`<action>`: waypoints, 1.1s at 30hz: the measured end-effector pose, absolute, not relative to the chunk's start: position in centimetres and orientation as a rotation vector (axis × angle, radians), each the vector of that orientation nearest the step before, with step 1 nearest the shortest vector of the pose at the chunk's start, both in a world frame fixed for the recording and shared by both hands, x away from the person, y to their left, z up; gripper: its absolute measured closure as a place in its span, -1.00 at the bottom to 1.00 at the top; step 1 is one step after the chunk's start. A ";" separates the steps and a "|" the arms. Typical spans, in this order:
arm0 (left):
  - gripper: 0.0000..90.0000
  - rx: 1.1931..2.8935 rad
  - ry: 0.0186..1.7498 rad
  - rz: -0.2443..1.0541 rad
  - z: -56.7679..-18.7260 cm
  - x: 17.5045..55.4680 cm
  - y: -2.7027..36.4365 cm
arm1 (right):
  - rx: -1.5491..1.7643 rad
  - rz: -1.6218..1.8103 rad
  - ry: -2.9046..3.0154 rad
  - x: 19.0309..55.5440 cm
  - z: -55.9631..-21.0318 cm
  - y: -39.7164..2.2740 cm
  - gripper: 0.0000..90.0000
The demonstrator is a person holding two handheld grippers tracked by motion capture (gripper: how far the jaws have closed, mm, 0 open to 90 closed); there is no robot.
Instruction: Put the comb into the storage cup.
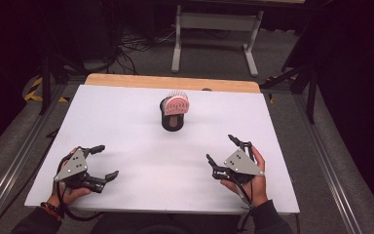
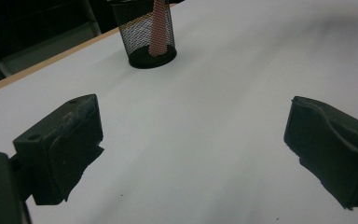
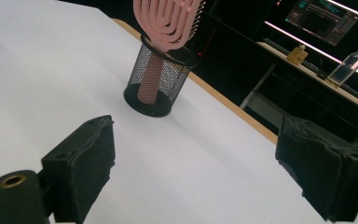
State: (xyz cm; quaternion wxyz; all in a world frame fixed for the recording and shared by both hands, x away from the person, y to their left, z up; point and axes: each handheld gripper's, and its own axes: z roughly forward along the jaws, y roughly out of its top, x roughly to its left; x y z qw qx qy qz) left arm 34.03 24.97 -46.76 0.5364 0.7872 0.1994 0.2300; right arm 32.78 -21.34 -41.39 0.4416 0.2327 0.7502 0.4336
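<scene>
A pink hairbrush (image 1: 176, 105) stands handle-down in a black mesh cup (image 1: 171, 121) near the middle rear of the white table (image 1: 126, 126). The left gripper view shows the cup (image 2: 144, 35) with the brush handle (image 2: 158, 28) inside; the right gripper view shows the cup (image 3: 158, 86) and the brush head (image 3: 168, 21) above it. My left gripper (image 1: 106, 161) rests at the front left, open and holding nothing. At the front right my right gripper (image 1: 221, 148) is also open and holding nothing. Both stand well short of the cup.
A wooden strip (image 1: 173, 82) edges the table's far side. Beyond it stand a white desk frame (image 1: 214, 29) and cables on the floor. In the right gripper view a bottle (image 3: 349, 63) and a monitor sit on a far desk.
</scene>
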 end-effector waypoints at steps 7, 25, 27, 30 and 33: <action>-0.89 1.876 0.477 0.543 -46.8 34.1 24.9 | 0.600 1.051 1.885 32.7 -42.4 -22.4 -0.78; -0.88 1.886 0.478 0.549 -46.8 34.3 24.7 | 0.735 1.012 1.877 32.1 -45.2 -26.5 -0.94; -0.89 1.892 0.471 0.553 -46.8 34.3 24.6 | 0.766 1.032 1.869 31.9 -45.4 -26.9 -0.94; -0.89 1.890 0.472 0.554 -46.9 34.4 24.6 | 0.774 1.027 1.872 31.7 -45.7 -27.3 -0.93; -0.89 1.895 0.473 0.555 -47.0 34.5 24.5 | 0.775 1.028 1.878 31.7 -45.8 -27.3 -0.93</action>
